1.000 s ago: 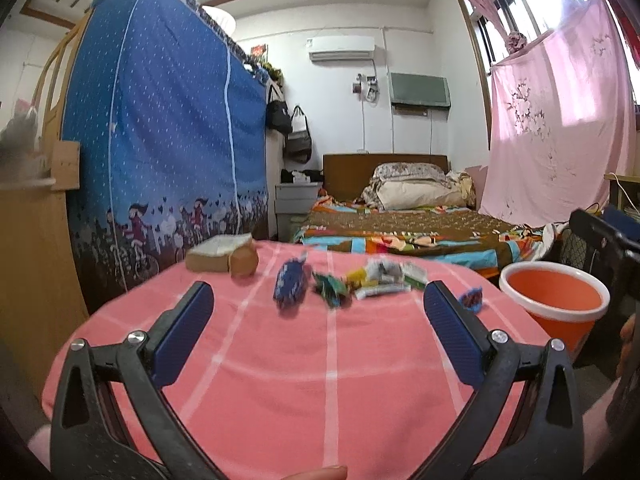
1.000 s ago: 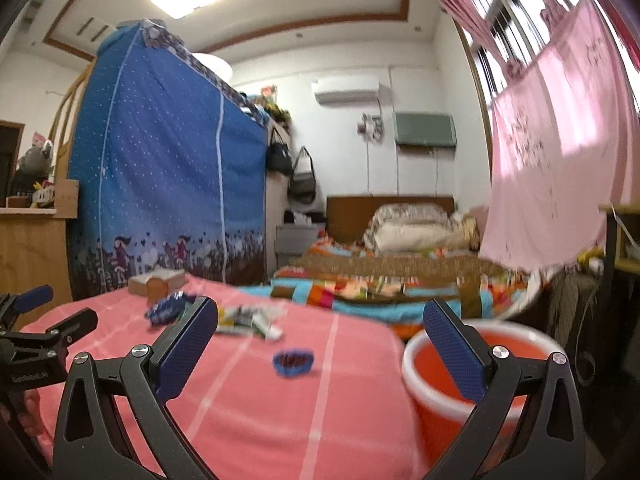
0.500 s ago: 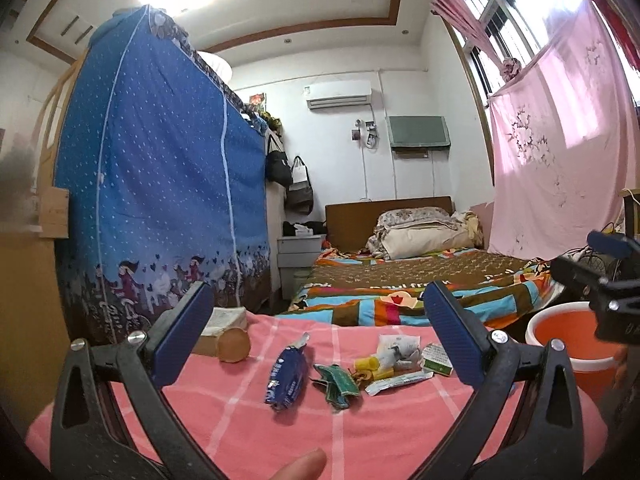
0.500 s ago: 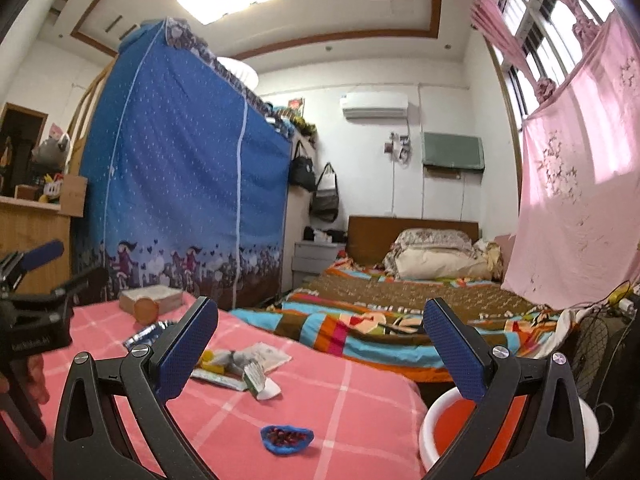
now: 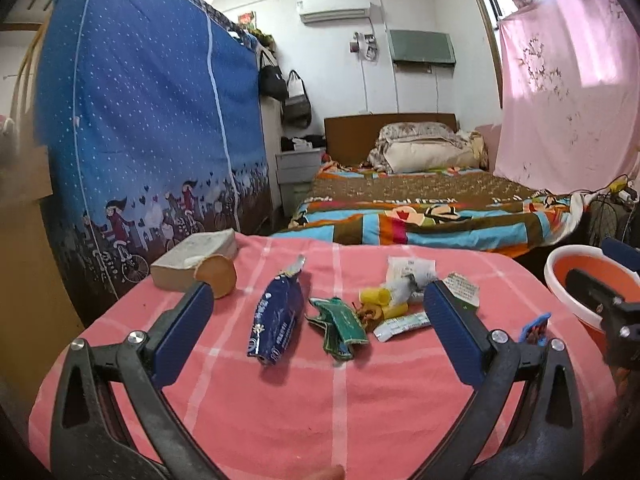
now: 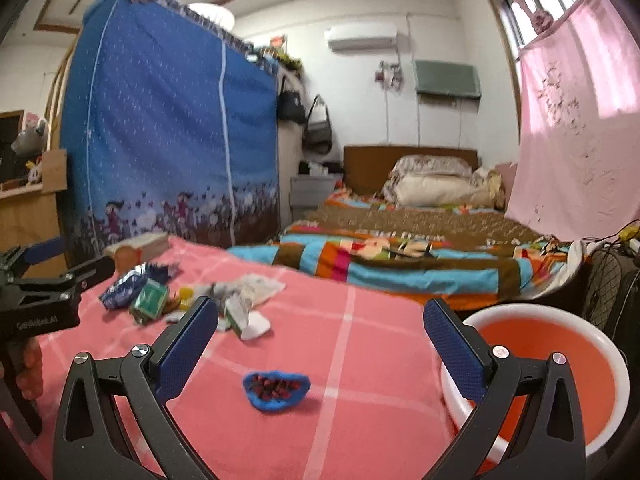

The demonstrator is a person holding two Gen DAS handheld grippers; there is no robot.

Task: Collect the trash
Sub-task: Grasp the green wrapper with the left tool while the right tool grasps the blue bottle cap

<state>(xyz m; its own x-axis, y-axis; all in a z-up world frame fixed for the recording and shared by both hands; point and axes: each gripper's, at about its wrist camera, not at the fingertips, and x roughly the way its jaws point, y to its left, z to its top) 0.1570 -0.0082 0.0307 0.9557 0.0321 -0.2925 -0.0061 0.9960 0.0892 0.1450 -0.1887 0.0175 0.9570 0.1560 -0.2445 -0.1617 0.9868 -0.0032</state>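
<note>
Trash lies on a pink checked tablecloth (image 5: 280,412): a dark blue wrapper (image 5: 276,322), a green wrapper (image 5: 340,326), yellow pieces (image 5: 376,296), white packets (image 5: 408,270) and a small blue wrapper (image 6: 276,390). An orange bucket (image 6: 560,364) with a white rim stands at the table's right edge. My left gripper (image 5: 318,332) is open and empty, above the table short of the blue and green wrappers. My right gripper (image 6: 320,344) is open and empty, just behind the small blue wrapper, with the bucket by its right finger.
A tissue pack (image 5: 196,254) and a brown roll (image 5: 218,276) sit at the table's far left corner. A blue fabric wardrobe (image 5: 140,128) stands to the left, a bed (image 5: 420,208) beyond the table, a pink curtain (image 5: 568,92) at right.
Both grippers have tilted down toward the table. The trash and the bucket now sit higher and larger in both views. Both grippers stay open.
</note>
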